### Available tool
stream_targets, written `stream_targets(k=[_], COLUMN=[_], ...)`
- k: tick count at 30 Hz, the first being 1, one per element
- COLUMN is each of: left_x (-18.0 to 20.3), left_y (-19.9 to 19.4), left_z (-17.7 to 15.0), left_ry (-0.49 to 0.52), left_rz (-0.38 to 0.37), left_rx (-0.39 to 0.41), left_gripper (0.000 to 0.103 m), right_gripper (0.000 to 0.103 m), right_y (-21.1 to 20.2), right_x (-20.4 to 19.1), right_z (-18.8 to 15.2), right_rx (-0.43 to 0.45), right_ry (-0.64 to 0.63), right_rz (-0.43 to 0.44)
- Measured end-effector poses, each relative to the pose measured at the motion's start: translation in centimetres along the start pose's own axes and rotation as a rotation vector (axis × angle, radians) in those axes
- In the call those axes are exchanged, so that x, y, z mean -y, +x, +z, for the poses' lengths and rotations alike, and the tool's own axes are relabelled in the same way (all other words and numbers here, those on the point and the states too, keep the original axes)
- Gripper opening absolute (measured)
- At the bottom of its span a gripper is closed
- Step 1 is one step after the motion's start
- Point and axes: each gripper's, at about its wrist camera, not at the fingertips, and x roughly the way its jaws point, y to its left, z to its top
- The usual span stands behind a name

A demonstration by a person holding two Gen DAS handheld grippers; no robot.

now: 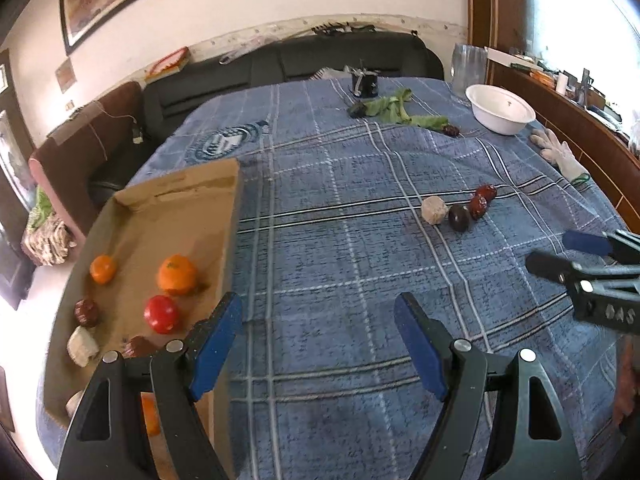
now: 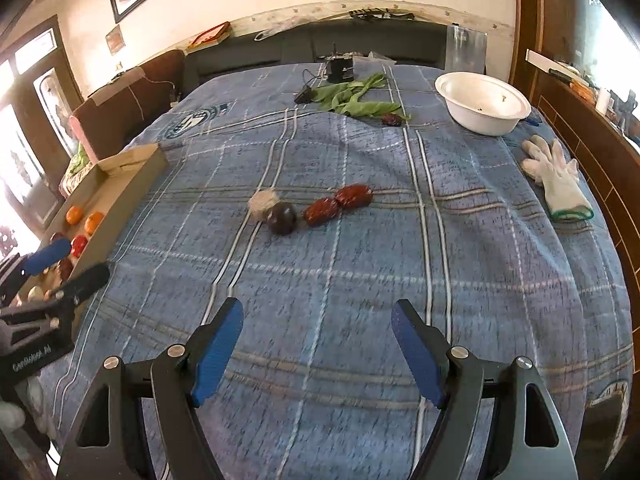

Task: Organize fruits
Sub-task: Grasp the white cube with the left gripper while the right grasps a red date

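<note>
A cardboard tray (image 1: pixel 188 196) lies at the left of the blue plaid cloth (image 1: pixel 340 240). It holds two oranges (image 1: pixel 177 274), a red tomato (image 1: pixel 161 313), dark dates and pale pieces. On the cloth lie a pale lump (image 2: pixel 263 201), a dark round fruit (image 2: pixel 281 218) and two red dates (image 2: pixel 321 211), also in the left wrist view (image 1: pixel 459 217). My left gripper (image 1: pixel 320 320) is open and empty beside the tray's right wall. My right gripper (image 2: pixel 318 320) is open and empty, short of the loose fruits.
A white bowl (image 2: pixel 482 108) stands at the far right. Green leaves (image 2: pixel 352 98) and one more date (image 2: pixel 391 119) lie at the back, near a black can (image 2: pixel 340 70). A white glove (image 2: pixel 556 180) lies at the right edge. A dark sofa lies beyond.
</note>
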Motion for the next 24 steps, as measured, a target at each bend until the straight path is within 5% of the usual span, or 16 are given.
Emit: stream_targets(k=[11, 17, 20, 24], left_x=[2.3, 3.9, 4.5, 4.7], left_y=[6.5, 9.0, 9.5, 10.1], left_z=[5.3, 6.3, 6.2, 6.4], left_ry=[-0.004, 0.029, 0.055, 0.052], left_rz=[-0.06, -0.111, -0.137, -0.182], left_rx=[-0.069, -0.083, -0.085, -0.082], left_gripper=[0.077, 0.074, 0.069, 0.064], right_gripper=[0.081, 0.07, 0.063, 0.033], right_y=[5.1, 7.4, 8.3, 8.4], right_x=[4.7, 4.0, 3.7, 3.9], right_z=[5.3, 6.7, 7.1, 7.2], right_rx=[-0.015, -0.015, -0.013, -0.006], right_ry=[0.205, 0.213, 0.206, 0.182], right_rz=[0.013, 0.011, 0.002, -0.02])
